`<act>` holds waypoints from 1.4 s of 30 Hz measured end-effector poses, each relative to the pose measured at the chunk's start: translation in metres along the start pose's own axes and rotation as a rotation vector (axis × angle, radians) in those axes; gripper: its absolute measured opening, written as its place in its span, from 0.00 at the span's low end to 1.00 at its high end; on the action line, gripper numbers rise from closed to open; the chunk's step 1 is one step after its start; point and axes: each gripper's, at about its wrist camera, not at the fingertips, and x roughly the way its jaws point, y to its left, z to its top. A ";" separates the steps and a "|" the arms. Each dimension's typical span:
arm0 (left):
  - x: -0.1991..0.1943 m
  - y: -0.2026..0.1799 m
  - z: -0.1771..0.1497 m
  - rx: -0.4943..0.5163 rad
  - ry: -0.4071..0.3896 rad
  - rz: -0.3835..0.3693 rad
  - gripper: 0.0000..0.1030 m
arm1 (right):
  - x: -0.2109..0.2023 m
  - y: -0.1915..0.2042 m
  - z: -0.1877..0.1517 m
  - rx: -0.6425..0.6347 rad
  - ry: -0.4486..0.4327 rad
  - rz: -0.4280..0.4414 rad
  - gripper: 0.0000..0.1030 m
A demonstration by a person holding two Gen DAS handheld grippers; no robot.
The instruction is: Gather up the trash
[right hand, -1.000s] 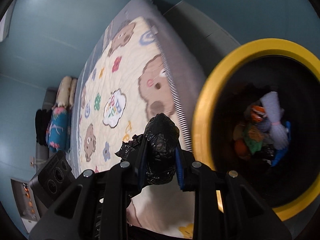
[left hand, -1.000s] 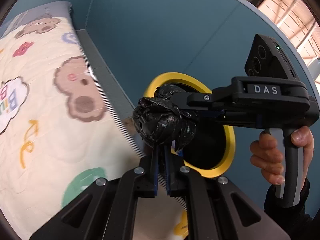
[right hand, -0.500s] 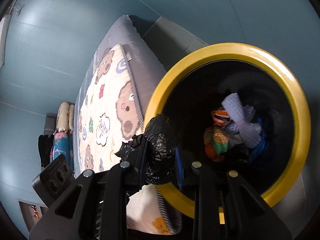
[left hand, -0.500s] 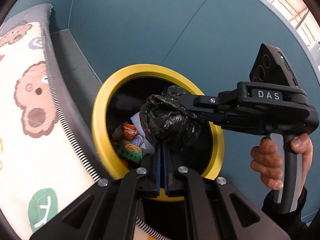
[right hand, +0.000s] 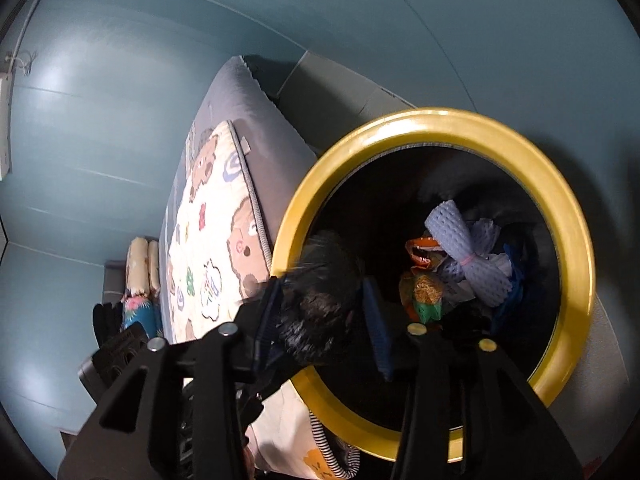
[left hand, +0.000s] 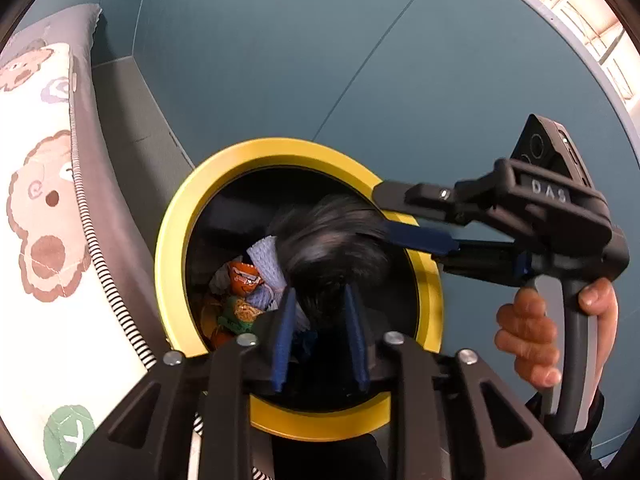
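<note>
we hold both the left gripper [left hand: 318,330] and the right gripper [right hand: 320,320] released, fingers spread; a blurred black bag [left hand: 328,248] sits between them over the yellow-rimmed bin [left hand: 172,240].

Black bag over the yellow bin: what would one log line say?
left hand-held gripper: open | right hand-held gripper: open | black bag: blurred, over yellow bin | bin: holds trash

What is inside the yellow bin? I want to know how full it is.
In the bin: a mesh wrap, orange wrapper and green packet. The falling black bag hides the rest.
</note>
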 end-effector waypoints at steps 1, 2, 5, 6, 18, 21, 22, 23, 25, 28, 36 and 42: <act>0.000 0.000 0.000 0.001 0.000 0.000 0.23 | -0.001 0.000 0.000 -0.001 -0.004 -0.001 0.43; -0.002 0.001 -0.001 -0.005 0.000 -0.004 0.23 | -0.004 0.002 0.001 -0.006 -0.014 -0.012 0.43; -0.009 0.003 0.000 -0.018 -0.009 -0.018 0.36 | -0.011 0.009 0.001 -0.019 -0.038 -0.033 0.43; -0.013 0.005 0.000 -0.018 -0.020 -0.013 0.38 | -0.013 0.012 0.000 -0.028 -0.048 -0.045 0.43; -0.098 0.068 -0.054 -0.124 -0.176 0.118 0.68 | -0.003 0.069 -0.060 -0.290 -0.157 -0.280 0.64; -0.127 0.088 -0.077 -0.152 -0.234 0.193 0.79 | 0.012 0.092 -0.083 -0.361 -0.182 -0.293 0.83; -0.140 0.096 -0.088 -0.165 -0.266 0.210 0.84 | 0.019 0.102 -0.093 -0.391 -0.186 -0.295 0.85; -0.150 0.102 -0.096 -0.172 -0.288 0.232 0.86 | 0.023 0.107 -0.099 -0.407 -0.188 -0.298 0.87; -0.174 0.113 -0.116 -0.167 -0.324 0.305 0.88 | 0.032 0.120 -0.112 -0.446 -0.194 -0.301 0.92; -0.211 0.132 -0.144 -0.184 -0.370 0.403 0.92 | 0.050 0.149 -0.140 -0.546 -0.199 -0.307 0.92; -0.306 0.167 -0.209 -0.242 -0.550 0.707 0.92 | 0.073 0.222 -0.242 -0.841 -0.408 -0.427 0.92; -0.367 0.157 -0.245 -0.284 -0.680 0.797 0.92 | 0.064 0.247 -0.306 -0.919 -0.593 -0.427 0.92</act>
